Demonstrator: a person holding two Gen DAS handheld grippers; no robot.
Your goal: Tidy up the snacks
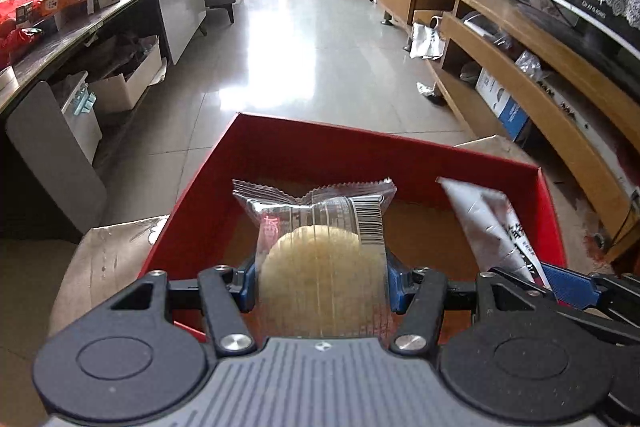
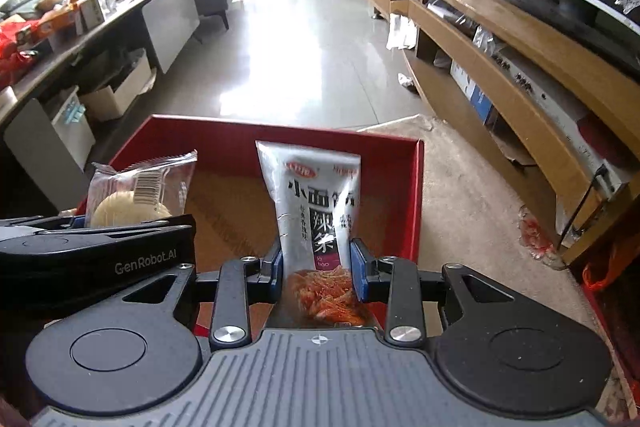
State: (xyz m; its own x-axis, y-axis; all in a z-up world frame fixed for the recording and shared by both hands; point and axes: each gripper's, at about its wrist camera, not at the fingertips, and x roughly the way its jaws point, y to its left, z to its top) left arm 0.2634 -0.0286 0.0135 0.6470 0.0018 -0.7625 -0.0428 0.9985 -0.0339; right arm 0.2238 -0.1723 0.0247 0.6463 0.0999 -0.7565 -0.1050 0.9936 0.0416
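Observation:
My left gripper (image 1: 320,279) is shut on a clear-wrapped round pastry packet (image 1: 320,247), held over the open red box (image 1: 360,151). My right gripper (image 2: 318,267) is shut on a grey spicy-strip snack bag (image 2: 316,203), also over the red box (image 2: 280,131). The snack bag shows at the right of the left wrist view (image 1: 492,227). The pastry packet and the left gripper show at the left of the right wrist view (image 2: 136,195). The box floor under both packets looks brown and bare.
The red box sits on a low cloth-covered surface (image 2: 460,179). A wooden TV cabinet (image 2: 520,67) runs along the right. A dark table with snack boxes (image 1: 60,7) and storage bins beneath stands left. Tiled floor (image 1: 312,39) stretches ahead.

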